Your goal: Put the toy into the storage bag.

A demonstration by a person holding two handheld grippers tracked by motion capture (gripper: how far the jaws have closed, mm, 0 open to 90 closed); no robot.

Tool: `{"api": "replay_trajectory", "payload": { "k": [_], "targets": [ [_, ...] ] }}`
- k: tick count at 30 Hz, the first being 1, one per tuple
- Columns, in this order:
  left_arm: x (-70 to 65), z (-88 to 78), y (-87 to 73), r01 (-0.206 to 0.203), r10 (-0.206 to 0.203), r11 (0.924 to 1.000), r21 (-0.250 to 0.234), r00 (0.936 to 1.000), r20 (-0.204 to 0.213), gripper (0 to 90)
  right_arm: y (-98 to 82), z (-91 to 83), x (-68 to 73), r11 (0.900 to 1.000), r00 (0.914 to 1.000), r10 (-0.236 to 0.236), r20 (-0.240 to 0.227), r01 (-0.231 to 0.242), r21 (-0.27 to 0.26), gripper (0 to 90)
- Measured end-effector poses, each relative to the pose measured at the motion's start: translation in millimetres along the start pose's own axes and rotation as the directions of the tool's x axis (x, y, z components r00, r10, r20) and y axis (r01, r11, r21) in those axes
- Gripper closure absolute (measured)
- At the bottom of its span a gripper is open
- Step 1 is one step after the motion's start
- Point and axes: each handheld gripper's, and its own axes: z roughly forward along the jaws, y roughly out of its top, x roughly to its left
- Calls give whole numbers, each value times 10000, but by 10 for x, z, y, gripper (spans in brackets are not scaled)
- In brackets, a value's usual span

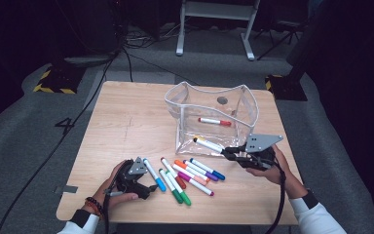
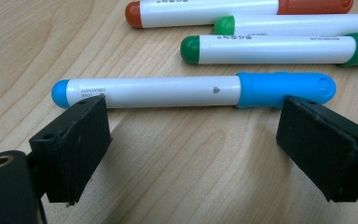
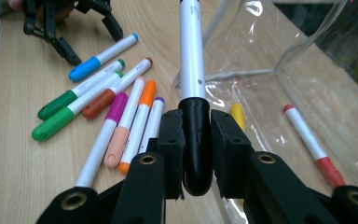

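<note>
Black-capped marker point(image 3: 193, 93) is clamped by its cap between the pads of the right gripper point(image 3: 196, 140); in the right gripper view the white barrel runs straight up toward 12 o'clock, over the near edge of the clear pouch point(image 3: 270, 70). From the high view, the right gripper point(image 1: 231, 152) is seen at about 4 o'clock on the wooden table point(image 1: 126, 122), held in the person's right hand point(image 1: 272, 168), with the marker point(image 1: 208, 144) pointing toward 10 o'clock at the front lower corner of the pouch point(image 1: 212, 95). Inside the pouch a red marker point(image 1: 215, 121) is seen lying flat, and a yellow marker point(image 3: 237, 114) lies on the pouch floor just past the right pads. Left gripper point(image 1: 148, 187) is released: jaws stand wide apart, resting low at about 7 o'clock on the table, nothing gripped. In the left gripper view a blue marker point(image 2: 193, 91) lies crosswise just beyond the two pads, cap at 3 o'clock; whether the pads touch it cannot be told. Behind it, toward 12 o'clock, two green markers point(image 2: 270, 49) and a brown-red marker point(image 2: 237, 7) lie parallel. Remaining loose markers point(image 1: 190, 175) (orange, pink, purple among them) are fanned at table centre-front, between the two grippers.
</note>
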Motion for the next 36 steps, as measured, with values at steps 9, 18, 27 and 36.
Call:
{"api": "replay_trajectory", "payload": {
  "k": [9,18,27,36],
  "targets": [
    [0,0,0,4,-4,10000,-2,10000,1,101,270,-178,-54,9982,9996,-292,33,293,-522,753],
    [0,0,0,0,0,10000,0,10000,0,101,518,-303,-165,9963,9967,-540,604,579,-639,753],
    [0,0,0,0,0,10000,1,10000,3,101,721,-382,-447,9973,9922,-343,1200,419,-610,753],
    [0,0,0,6,-6,10000,-1,10000,5,101,756,-229,-830,9992,9880,363,1500,-379,80,753]
  ]
}}
